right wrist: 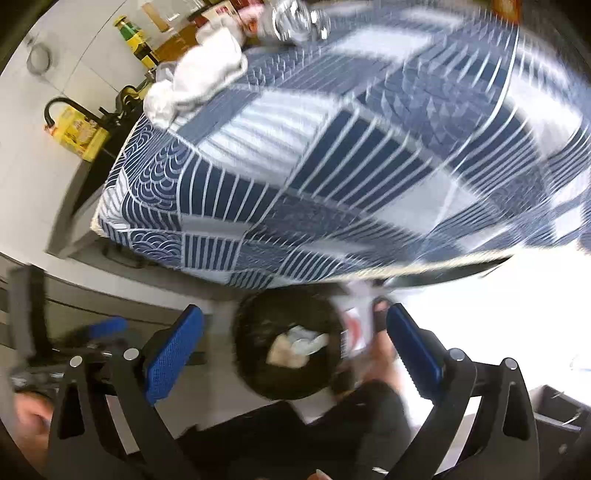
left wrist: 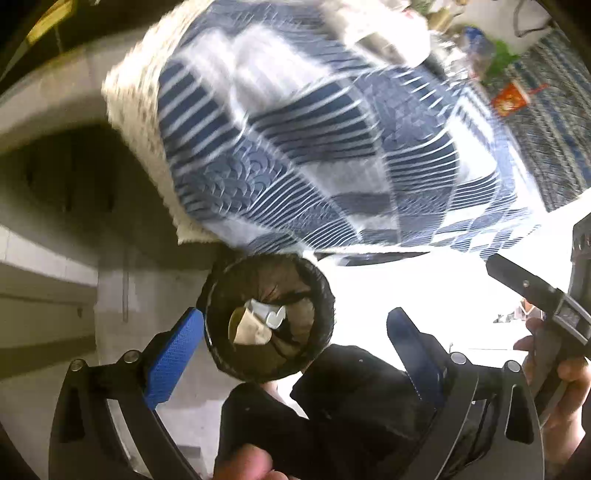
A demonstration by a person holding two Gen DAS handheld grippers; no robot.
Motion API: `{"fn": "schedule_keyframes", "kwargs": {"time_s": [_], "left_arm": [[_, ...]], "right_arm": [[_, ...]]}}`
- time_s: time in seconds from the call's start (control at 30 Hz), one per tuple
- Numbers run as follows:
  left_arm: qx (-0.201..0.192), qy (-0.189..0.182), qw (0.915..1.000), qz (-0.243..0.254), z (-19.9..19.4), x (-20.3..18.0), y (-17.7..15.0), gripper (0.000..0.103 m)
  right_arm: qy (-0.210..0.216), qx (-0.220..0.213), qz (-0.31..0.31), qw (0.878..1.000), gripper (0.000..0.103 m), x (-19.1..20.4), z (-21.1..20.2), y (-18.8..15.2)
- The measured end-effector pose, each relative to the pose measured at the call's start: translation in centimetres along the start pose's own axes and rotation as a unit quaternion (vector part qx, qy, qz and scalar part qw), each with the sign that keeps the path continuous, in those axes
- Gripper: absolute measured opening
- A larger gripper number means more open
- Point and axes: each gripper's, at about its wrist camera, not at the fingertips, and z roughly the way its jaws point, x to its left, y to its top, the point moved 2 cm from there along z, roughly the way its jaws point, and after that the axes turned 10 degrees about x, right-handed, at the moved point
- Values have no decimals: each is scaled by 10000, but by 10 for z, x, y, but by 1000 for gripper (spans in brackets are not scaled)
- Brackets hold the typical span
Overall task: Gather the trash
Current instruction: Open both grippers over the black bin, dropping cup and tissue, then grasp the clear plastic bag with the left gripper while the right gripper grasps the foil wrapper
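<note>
A round bin with a black liner (left wrist: 267,317) stands on the floor below the table edge, with crumpled paper and a white cup (left wrist: 258,321) inside. My left gripper (left wrist: 295,343) is open above it, empty. In the right wrist view the same bin (right wrist: 288,347) sits between the open fingers of my right gripper (right wrist: 295,343). A blurred white item with red print (right wrist: 356,328) is in the air at the bin's right rim, apart from both pads. The right gripper also shows in the left wrist view (left wrist: 532,284).
A table with a blue and white patterned cloth (right wrist: 332,155) fills the upper part of both views. On it lie a white cloth (right wrist: 199,77), a clear bottle (right wrist: 295,18) and, in the left wrist view, a red packet (left wrist: 511,99). A yellow box (right wrist: 75,133) sits at left.
</note>
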Motion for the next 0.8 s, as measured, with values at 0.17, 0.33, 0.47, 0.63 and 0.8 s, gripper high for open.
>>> {"fn": "schedule_keyframes", "kwargs": {"time_s": [0.17,0.33,0.47,0.63,0.8], "left_arm": [[-287,-104,9988,388,-30,-16,10,96],[-464,-344,9965,611,-57,-34,22,96],[-700,-332,9934,841,-80,-48,35,96],[-858,-252,9917,920,-96,-63,61,96],[-932,-178,9906,987,-104,-77,86,96]], "right_arm": [[14,-500,-191,9986,98,11,-38,6],[-46,-862,-340,9957,98,24,-73,17],[-66,-1086,-393,9933,98,31,-91,31],[-15,-1160,-365,9926,98,31,-98,51],[42,-1212,-431,9917,98,26,-105,73]]}}
